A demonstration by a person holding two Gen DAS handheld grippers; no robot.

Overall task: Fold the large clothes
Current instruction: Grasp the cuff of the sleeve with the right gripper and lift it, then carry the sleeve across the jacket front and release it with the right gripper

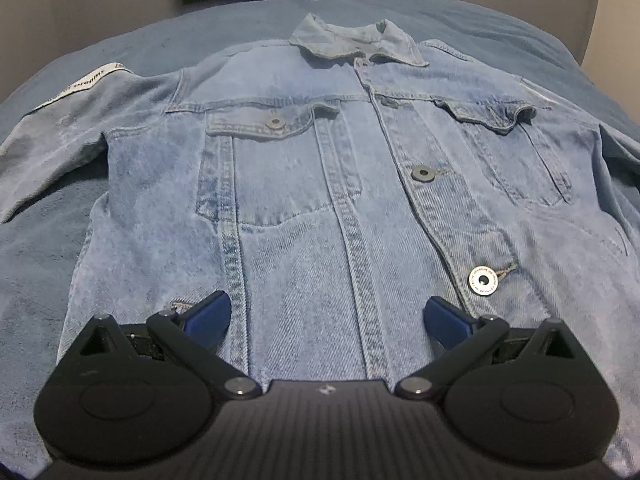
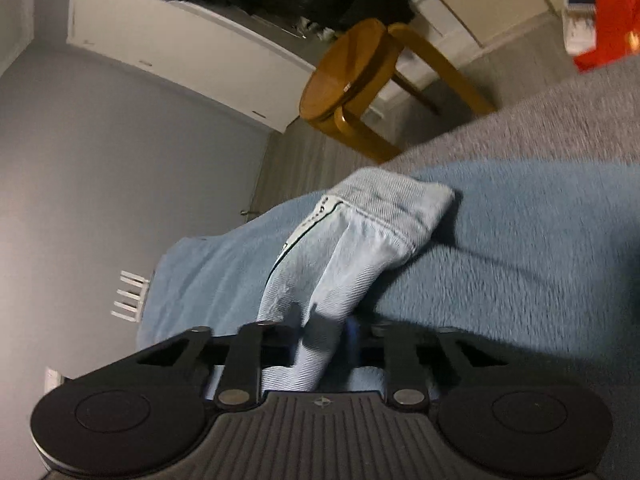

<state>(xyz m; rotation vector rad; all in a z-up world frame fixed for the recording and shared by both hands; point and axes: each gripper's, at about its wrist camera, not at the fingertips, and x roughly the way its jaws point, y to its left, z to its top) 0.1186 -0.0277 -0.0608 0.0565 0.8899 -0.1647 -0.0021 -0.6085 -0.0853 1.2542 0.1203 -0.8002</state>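
Bed [image 1: 480,20]: blue fleece blanket | left gripper [image 1: 327,316] wide above jacket [image 1: 320,160] | right gripper [image 2: 324,344] pinching sleeve [image 2: 340,248] | stool [image 2: 352,68] beyond

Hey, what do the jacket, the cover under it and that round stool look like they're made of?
Jacket: light-wash denim, judging by its twill weave, double stitching and dull metal buttons. Cover: soft blue fleece or plush, fuzzy matte nap; which one is unclear. Stool: seemingly wood, amber varnish with a slight sheen.
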